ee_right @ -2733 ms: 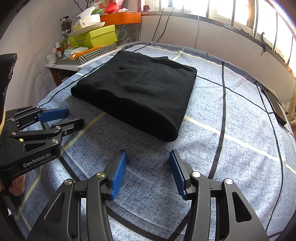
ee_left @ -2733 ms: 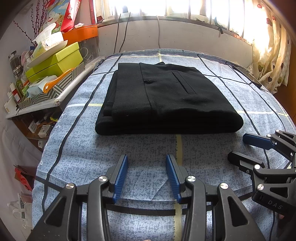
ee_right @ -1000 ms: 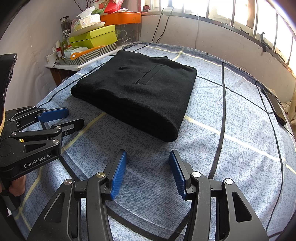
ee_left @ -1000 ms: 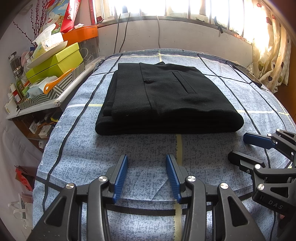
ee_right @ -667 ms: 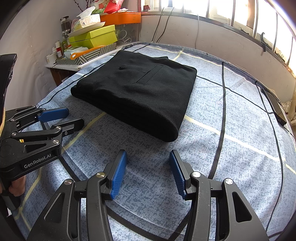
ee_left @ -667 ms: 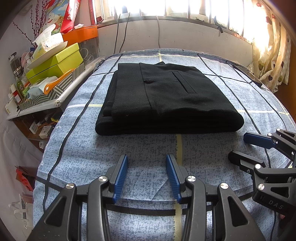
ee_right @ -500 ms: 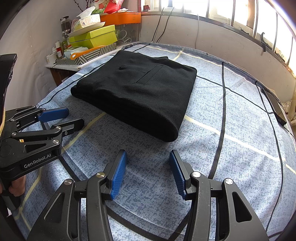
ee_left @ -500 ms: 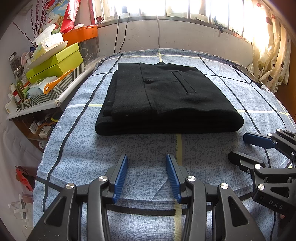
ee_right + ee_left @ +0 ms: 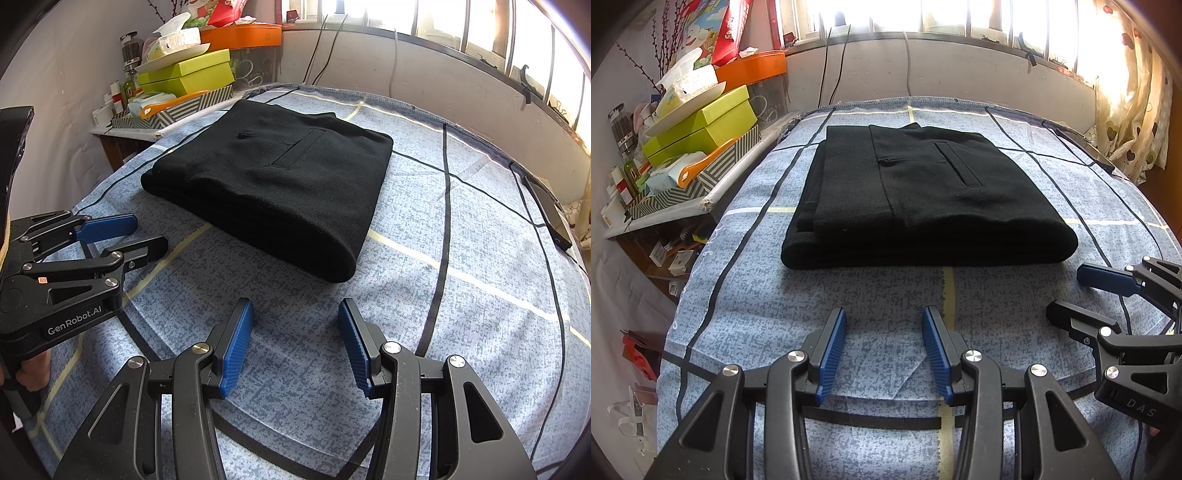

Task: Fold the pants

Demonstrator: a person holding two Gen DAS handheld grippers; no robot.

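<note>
Folded black pants (image 9: 923, 199) lie flat on a bed covered by a blue checked sheet (image 9: 775, 302), the landmark for all positions given here. The pants form a thick rectangular stack near the middle of the sheet, a welt pocket facing up and the rounded fold edge turned toward the near end of the sheet.

Left tool (image 9: 884, 350): poised over the near end of the sheet, short of the fold edge and apart from the pants, with bare sheet between them. Its blue-padded jaws stand partly apart with nothing between them.

Right tool (image 9: 295, 341): likewise over the near end of the sheet, facing the pants' near corner, with a strip of sheet between its tips and the fabric. Its jaws stand well apart and hold nothing.

In the right wrist view the left tool (image 9: 122, 238) appears beside the pants' long folded side, not touching them. In the left wrist view the right tool (image 9: 1086, 295) sits off the near right corner of the stack.

Yellow-green boxes (image 9: 701, 125) are stacked beyond the sheet's left edge.
</note>
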